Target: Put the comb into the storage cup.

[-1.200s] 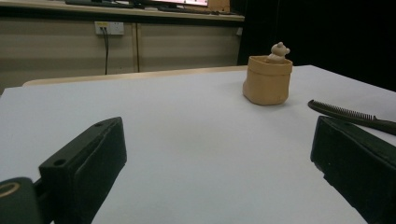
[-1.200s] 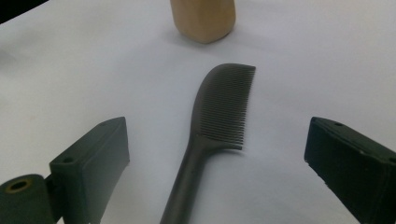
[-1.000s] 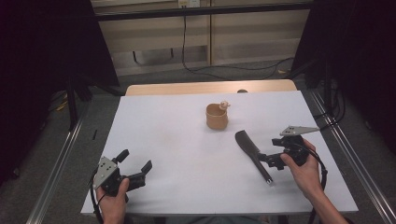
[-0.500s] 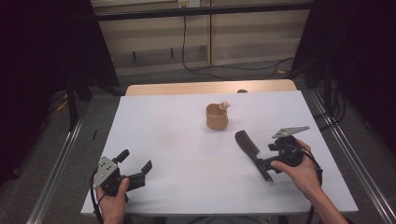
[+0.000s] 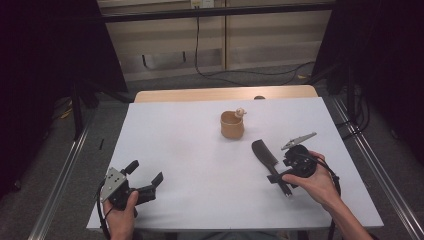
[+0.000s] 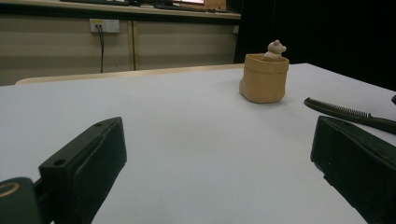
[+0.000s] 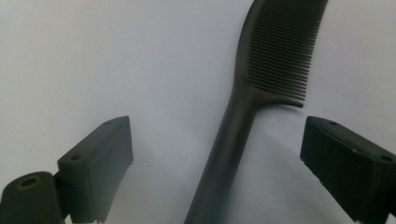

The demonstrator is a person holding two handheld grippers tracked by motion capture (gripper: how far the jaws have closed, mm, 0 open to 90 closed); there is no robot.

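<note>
— Since the right gripper (image 5: 280, 176) hangs with its jaws spread wide and nothing pinched, where is the comb (image 7: 254, 100)?

— Flat on the white table (image 5: 190, 150), its handle running up between the two jaws, the toothed head just ahead of them.

— How would it handle?

— Light, thin, stiff plastic, probably slick. I'd close on the handle near the teeth (image 7: 280, 51), square across it, or it may pivot.

— And the left gripper (image 5: 145, 179)?

— Wide open too, empty.

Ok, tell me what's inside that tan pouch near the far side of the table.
A small pale bear figure pokes its head above the rim of the tan pouch. Its body, and anything else inside, is hidden by the pouch wall.
</note>
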